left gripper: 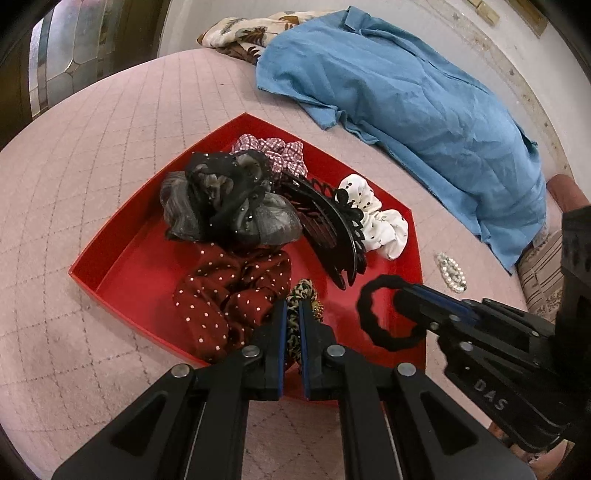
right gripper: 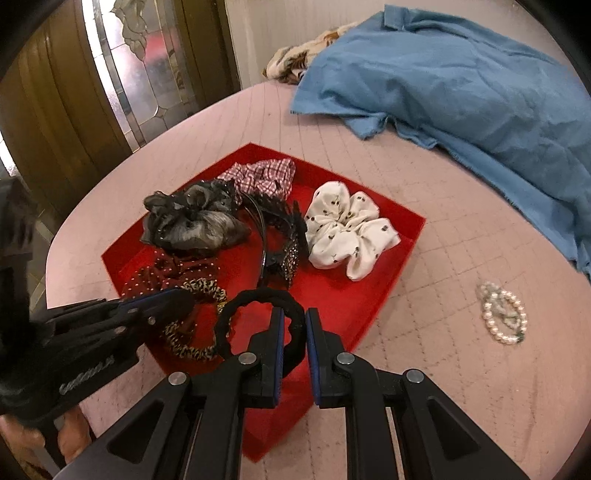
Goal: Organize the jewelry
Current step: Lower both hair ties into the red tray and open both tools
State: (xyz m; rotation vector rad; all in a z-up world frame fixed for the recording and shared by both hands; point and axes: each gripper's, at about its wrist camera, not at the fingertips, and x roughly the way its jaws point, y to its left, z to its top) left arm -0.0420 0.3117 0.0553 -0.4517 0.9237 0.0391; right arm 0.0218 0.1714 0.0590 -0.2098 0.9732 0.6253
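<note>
Red cardboard walls mark your landmark, the shallow tray lying on the pink quilted bedcover, and nearly everything sits inside it. Your left gripper hangs over the tray's near edge with its jaws pinched together on the leopard-print hair tie, which pokes up between the blue pads. Your right gripper is over the tray's near corner, clamped on the black hair band, whose loop hangs out to the left of the jaws above the red floor. Inside the tray, the dark red dotted scrunchie lies against the near wall, just beside the leopard tie. Behind it sits the grey and black sheer scrunchie, and at the tray's far corner the red checked scrunchie. The black hair claw lies through the tray's middle, touching the grey scrunchie on one side and the white dotted scrunchie on the other. Outside the tray, near its right-hand wall, the pearl bracelet rests alone on the bedcover. Well beyond the tray's far side a blue cloth lies crumpled, with a leaf-print cloth tucked behind it.
</note>
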